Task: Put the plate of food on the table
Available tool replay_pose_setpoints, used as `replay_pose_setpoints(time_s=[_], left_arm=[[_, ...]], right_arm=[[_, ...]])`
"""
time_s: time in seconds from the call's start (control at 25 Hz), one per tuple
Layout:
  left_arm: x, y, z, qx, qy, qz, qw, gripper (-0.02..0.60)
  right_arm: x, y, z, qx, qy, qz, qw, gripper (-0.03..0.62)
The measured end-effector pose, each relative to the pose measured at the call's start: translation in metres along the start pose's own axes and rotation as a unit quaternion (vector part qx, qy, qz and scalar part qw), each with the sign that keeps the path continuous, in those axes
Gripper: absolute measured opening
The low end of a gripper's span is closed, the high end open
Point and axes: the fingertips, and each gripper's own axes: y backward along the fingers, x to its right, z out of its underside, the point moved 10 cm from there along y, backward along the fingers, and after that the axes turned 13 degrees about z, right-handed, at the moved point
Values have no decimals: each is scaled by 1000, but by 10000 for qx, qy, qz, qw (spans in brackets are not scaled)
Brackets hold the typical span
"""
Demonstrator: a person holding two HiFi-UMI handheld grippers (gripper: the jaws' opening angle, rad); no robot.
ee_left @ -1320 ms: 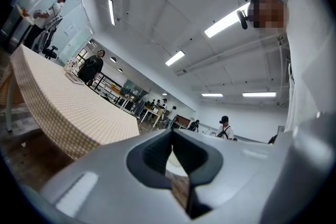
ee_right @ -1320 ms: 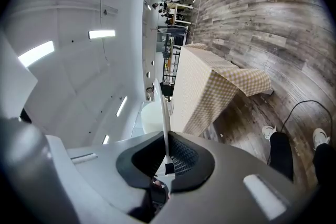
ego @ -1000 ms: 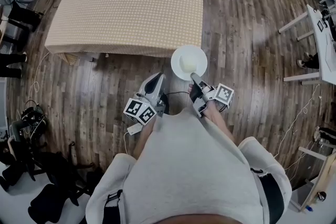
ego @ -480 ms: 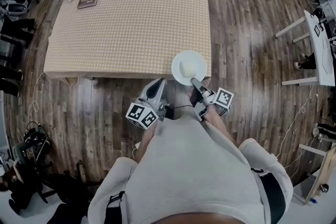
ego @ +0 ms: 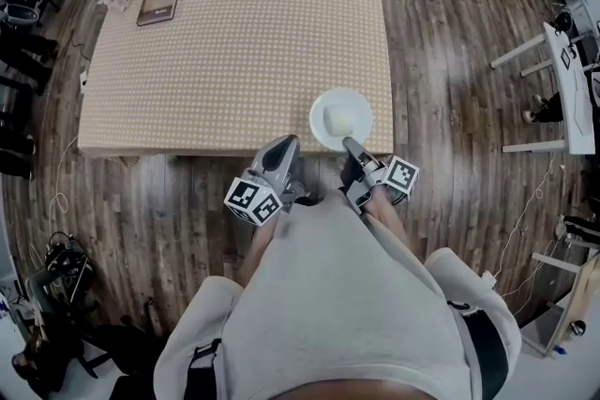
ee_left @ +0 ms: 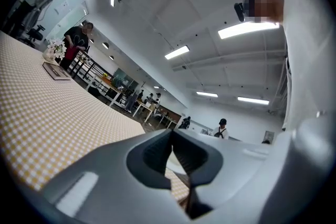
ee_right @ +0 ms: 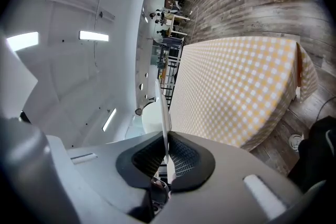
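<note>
Change since earlier frames: plate (ego: 322,134) was over bare floor short of the table (ego: 234,51); it now sits over the cloth inside the near edge, toward the right corner. Both grippers have advanced with it.

Head view, right gripper (ego: 349,144): at the plate rim nearest the person; the plate extends straight ahead of it, over the table.
Head view, food (ego: 338,117): pale mound, centred on the plate.
Head view, left gripper (ego: 287,145): just left of the plate, apart from it, at the table's near edge.
Head view, contact: cannot tell whether the plate touches the cloth.

Left gripper view, jaws: pressed together, nothing between them; checked tabletop (ee_left: 47,113) ahead and to the left.

Right gripper view, jaws: pinching the plate rim, plate (ee_right: 163,105) seen edge-on, running away from the pads.
Right gripper view, clearance: cloth (ee_right: 236,92) lies beside the plate's underside; a gap appears to remain.

Judgement: right hand alone carries the load; the remaining move is downward onto the cloth, then release.
</note>
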Motion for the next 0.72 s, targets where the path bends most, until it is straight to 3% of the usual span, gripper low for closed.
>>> replay_pose_setpoints(time_s=[0.44, 0.72], left_arm=[[-10, -3, 6, 17, 95, -104, 9999, 8], [-30, -26, -2, -14, 2, -252, 9997, 8]], right_arm=[[5, -16, -8, -91, -78, 59, 9999, 16], [1, -43, -34, -218, -121, -67, 9997, 15]])
